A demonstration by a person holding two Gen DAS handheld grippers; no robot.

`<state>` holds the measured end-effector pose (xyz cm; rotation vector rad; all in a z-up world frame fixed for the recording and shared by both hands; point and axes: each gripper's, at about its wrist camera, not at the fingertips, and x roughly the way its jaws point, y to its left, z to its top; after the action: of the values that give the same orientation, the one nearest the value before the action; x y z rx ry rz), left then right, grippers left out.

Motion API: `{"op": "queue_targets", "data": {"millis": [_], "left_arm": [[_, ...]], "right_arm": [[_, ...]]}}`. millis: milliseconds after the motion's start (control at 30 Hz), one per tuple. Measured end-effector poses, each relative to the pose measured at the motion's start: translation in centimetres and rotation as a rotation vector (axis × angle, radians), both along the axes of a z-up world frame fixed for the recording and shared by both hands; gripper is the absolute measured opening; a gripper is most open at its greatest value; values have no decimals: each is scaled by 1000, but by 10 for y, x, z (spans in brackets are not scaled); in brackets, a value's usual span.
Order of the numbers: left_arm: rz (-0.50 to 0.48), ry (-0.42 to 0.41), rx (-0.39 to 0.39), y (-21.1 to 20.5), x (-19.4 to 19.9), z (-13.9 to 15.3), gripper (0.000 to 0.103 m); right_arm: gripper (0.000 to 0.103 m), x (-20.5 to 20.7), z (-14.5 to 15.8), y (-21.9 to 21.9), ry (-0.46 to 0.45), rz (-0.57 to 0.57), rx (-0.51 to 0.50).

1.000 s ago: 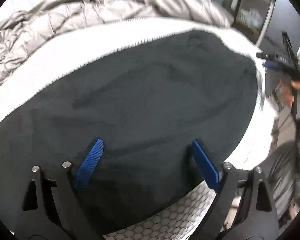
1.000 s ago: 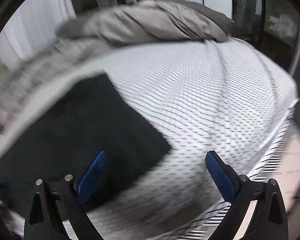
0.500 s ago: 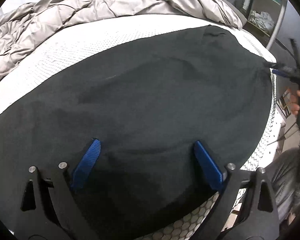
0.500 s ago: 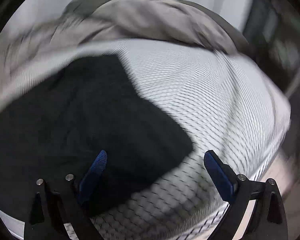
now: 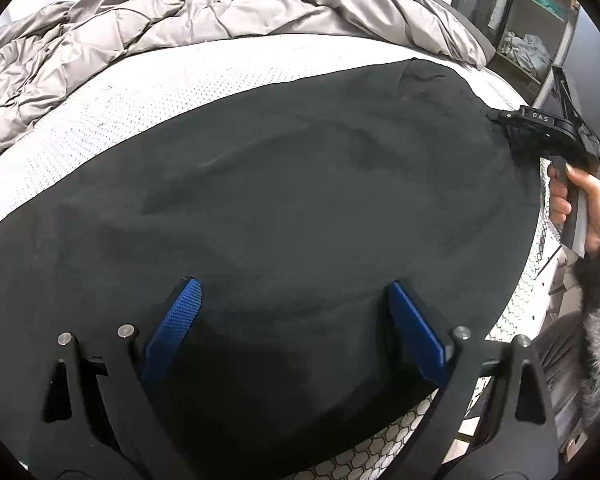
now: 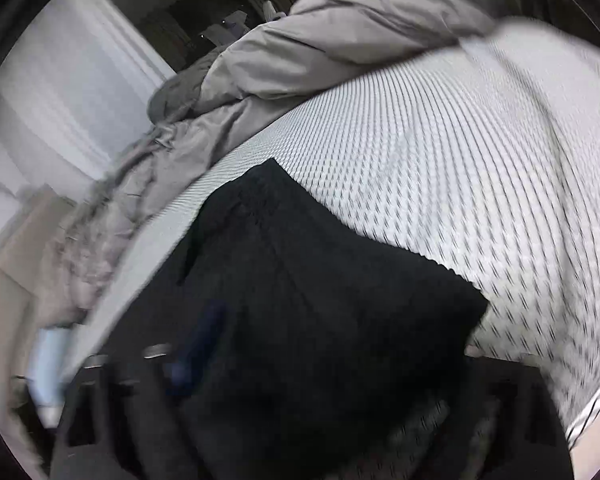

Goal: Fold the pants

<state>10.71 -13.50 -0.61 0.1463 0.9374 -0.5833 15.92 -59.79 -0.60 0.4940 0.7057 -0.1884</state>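
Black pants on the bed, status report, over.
Left hand-held gripper open over black fabric pants. Right hand-held gripper closing at their far edge. Grey quilted duvet behind, clear.

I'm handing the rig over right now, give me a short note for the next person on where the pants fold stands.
Left gripper: open, poised over the near part of the pants, nothing held.
Right gripper: jaws just closing at the pants' far right edge; grip not confirmed, its own view is blurred.
Pants: spread flat on the mattress, duvet bunched behind.
Done: laid out.
Left: every fold.
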Motion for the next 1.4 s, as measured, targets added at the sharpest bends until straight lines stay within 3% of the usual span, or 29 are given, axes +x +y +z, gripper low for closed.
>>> {"op": "queue_targets", "data": {"millis": [67,133,200,333,433,467,500,567,633,733,833,933,1000,1100,1167,1300,1400], "left_arm": [[27,3,-11,3,0,1,94],[53,0,-9,11,-1,4,94],[75,-9,-18,23,-1,8,94],[161,-18,-58,68,-2,16,94],[226,-16,-76,103,-4,13,94],[253,-11,-79,115,-5,11,94],[292,-1,-86,131,-6,8,93],[338,9,-116,152,-9,5,91],[357,19,-129,163,-10,3,89],[346,32,-167,166,-11,3,82],[267,73,-253,149,-10,6,81],[156,61,-273,118,-19,14,82],[81,38,-221,96,-27,15,82],[-3,21,43,60,-34,-5,82],[-25,0,61,59,-39,-8,83],[3,11,-71,80,-35,4,82],[52,117,-252,94,-15,0,82]], "right_arm": [[43,7,8,-2,-24,-20,-28],[22,-7,30,11,-118,27,-39],[20,-12,56,34,-204,107,-34],[19,5,84,126,-323,436,101],[22,26,70,223,-290,755,153],[26,28,59,248,-243,840,152],[38,33,42,285,-122,976,119],[41,29,21,317,15,1107,43],[41,6,14,324,25,1170,-17],[50,-8,28,296,-55,1123,16],[66,-17,38,247,-129,948,8],[67,0,29,213,-63,728,-116],[67,12,11,207,20,657,-213],[69,19,-12,216,103,672,-281],[72,15,-14,219,99,682,-329],[76,9,-6,212,68,695,-291],[77,6,1,207,41,657,-252]]}}
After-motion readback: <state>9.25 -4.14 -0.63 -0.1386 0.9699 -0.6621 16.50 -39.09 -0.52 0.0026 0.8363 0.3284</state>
